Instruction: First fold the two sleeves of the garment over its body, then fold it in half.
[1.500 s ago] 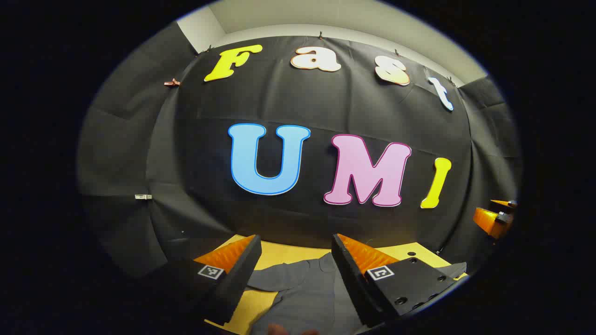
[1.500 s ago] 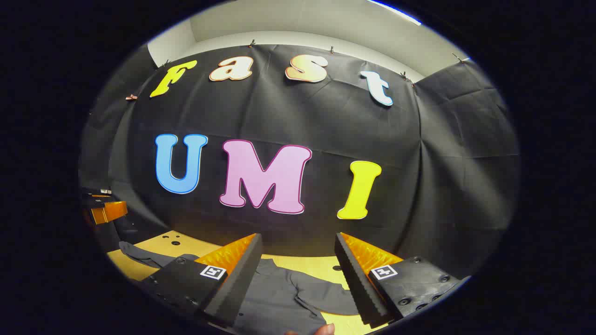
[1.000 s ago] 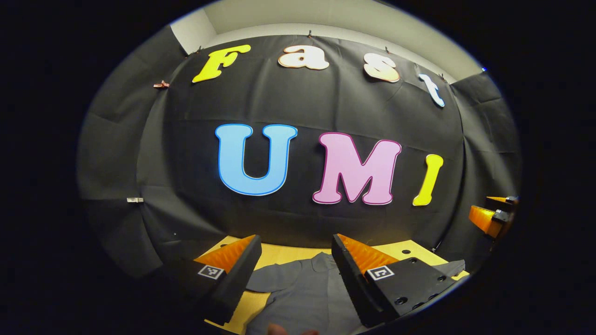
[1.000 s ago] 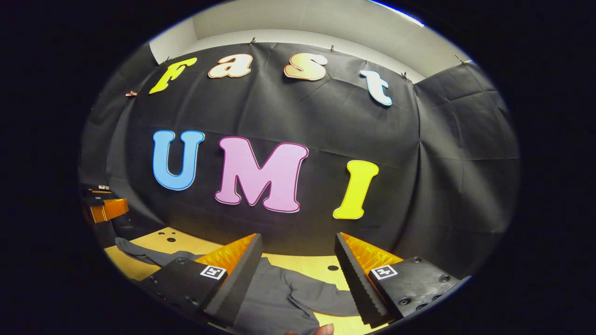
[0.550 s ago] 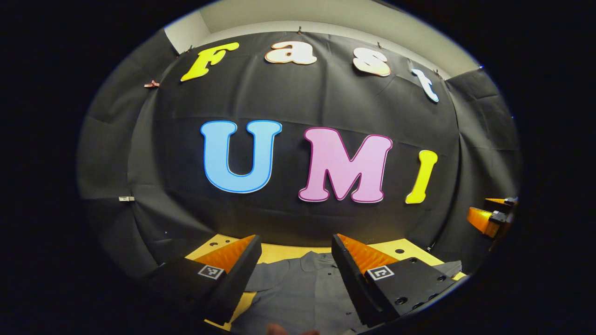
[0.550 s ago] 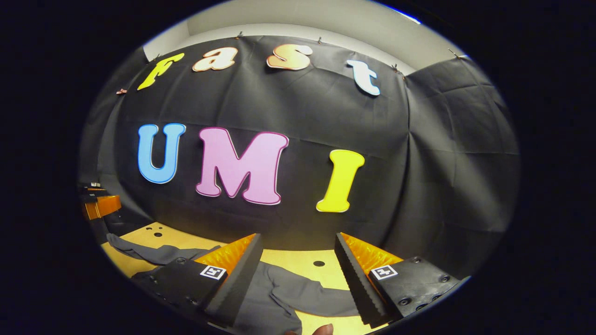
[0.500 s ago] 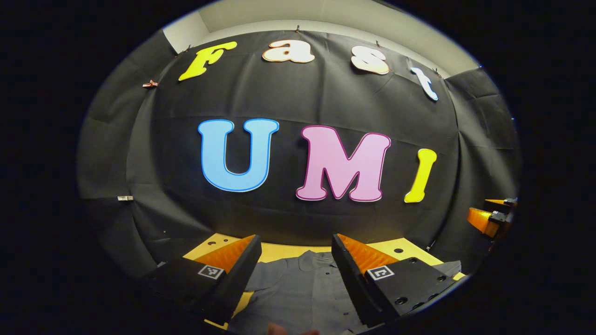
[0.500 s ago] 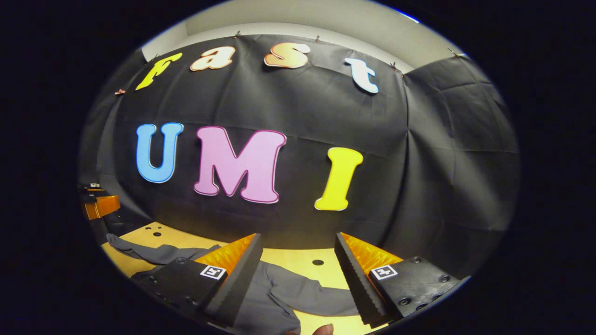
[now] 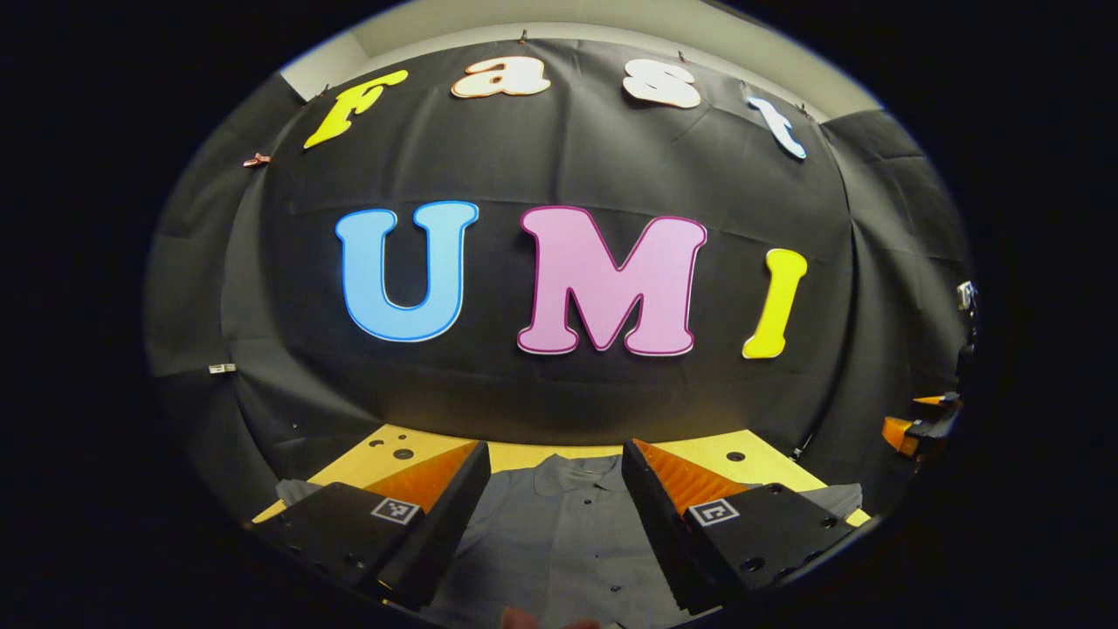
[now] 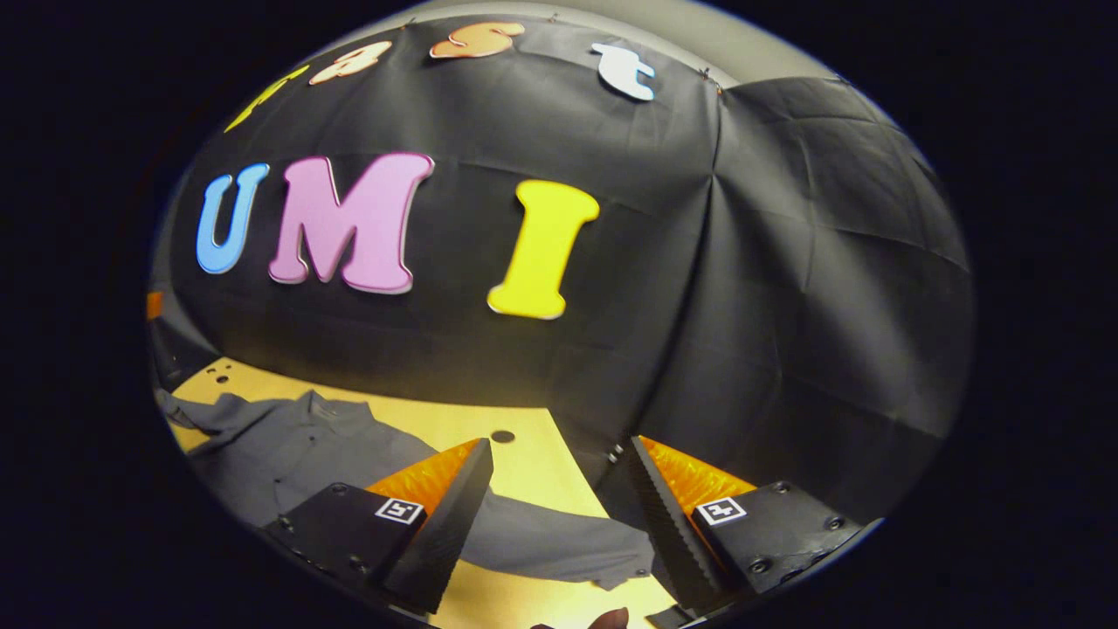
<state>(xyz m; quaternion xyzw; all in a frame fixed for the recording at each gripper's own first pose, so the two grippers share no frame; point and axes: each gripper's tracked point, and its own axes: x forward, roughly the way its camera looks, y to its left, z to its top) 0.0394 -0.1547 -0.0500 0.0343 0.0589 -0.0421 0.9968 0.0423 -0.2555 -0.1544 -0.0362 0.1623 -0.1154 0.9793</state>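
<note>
— Yellow wood is the biggest thing down there: the bench (image 9: pixel 524 456), with small round holes in its top, set against the black cloth wall (image 9: pixel 568 166).

— And on it?

— Grey garment (image 9: pixel 568 533), a buttoned shirt with a collar, lying flat on the bench with the collar toward the wall. In the left gripper view its body runs between the fingers, buttons up the middle. In the right gripper view the garment (image 10: pixel 288 454) lies to the left, and one sleeve (image 10: pixel 559 542) stretches out over the bench toward the right edge, passing between that gripper's fingers.

— So the sleeve is not folded over the body?

— Not that one; it lies spread out to the side. The other sleeve reaches off toward the left rim of the right gripper view.

— The grippers?

— Left gripper (image 9: pixel 550 515) hovers above the shirt's body, fingers wide apart, nothing between them but the cloth below. Right gripper (image 10: pixel 559 524) hangs over the outstretched sleeve near the bench's right edge, fingers likewise spread, not pinching anything. I cannot tell whether either one touches the fabric.

— Anything smaller?

— At the right rim of the left gripper view, a bit of the other gripper shows. A fingertip (image 10: pixel 607 618) of the person peeks in at the bottom of the right gripper view.
</note>
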